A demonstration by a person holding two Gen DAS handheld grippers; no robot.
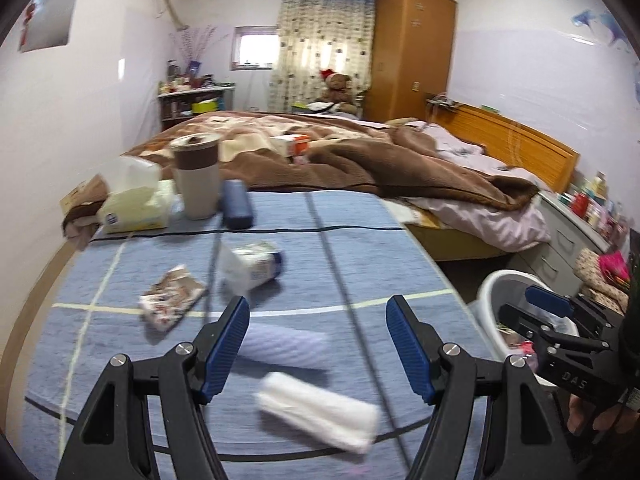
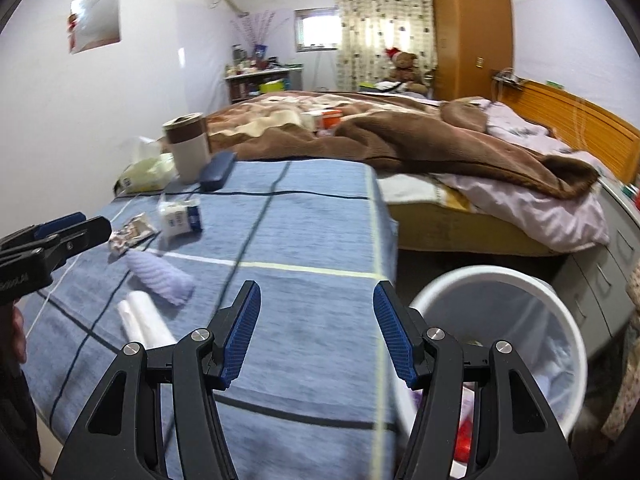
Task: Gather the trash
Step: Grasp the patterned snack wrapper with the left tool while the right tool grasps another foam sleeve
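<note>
Blue-padded left gripper point(image 1: 318, 320) and right gripper point(image 2: 317, 306) both gape empty above the checked cloth point(image 2: 304, 232); white bin point(image 2: 568, 320) sits beside it.

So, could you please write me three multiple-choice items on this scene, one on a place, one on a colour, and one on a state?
1. Where is the white bin?
A. On the bed
B. On the floor beside the blue checked cloth
C. Under the window

2. What colour is the band around the top of the tall cup?
A. Brown
B. Green
C. Red

3. How does the left gripper stand?
A. Shut on the cup
B. Shut on the white roll
C. Open, holding nothing

Answers:
1. B, the bin stands low, next to the cloth's edge.
2. A, a brown band wraps the cup's upper part.
3. C, the blue pads are apart with nothing between them.
</note>
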